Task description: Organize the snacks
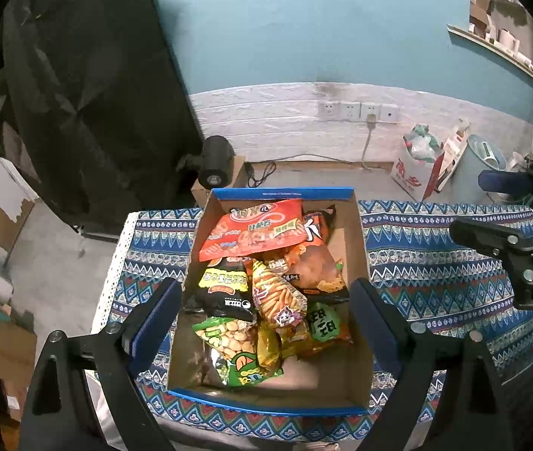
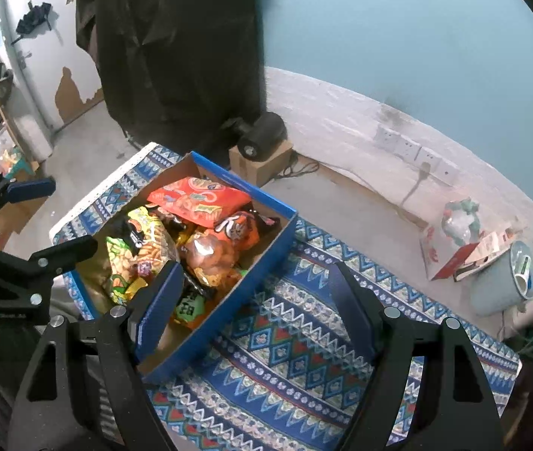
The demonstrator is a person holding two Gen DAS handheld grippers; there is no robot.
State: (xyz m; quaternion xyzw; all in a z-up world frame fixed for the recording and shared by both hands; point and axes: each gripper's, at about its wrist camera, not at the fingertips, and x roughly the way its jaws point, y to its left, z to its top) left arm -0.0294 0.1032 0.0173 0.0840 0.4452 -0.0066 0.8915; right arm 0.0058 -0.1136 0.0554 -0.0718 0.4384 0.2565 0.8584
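Both tongs, left tongs (image 1: 266, 315) and right tongs (image 2: 255, 293), wide, empty; snack bags' (image 1: 262, 285) print unreadable.

Both the left gripper (image 1: 266, 312) and the right gripper (image 2: 255, 293) hang with jaws spread wide, holding nothing.

A blue-edged cardboard box (image 1: 358, 233) is being shown open on the patterned cloth, filled with a loose heap of snack bags. A large red-orange bag (image 1: 253, 229) is lying flat across the far end, on top of the others. Beneath it, a black-and-yellow bag (image 1: 227, 287) and a bag of orange sticks (image 1: 277, 295) are being seen side by side. A green bag of round crackers (image 1: 228, 342) is resting toward the near end, tilted.
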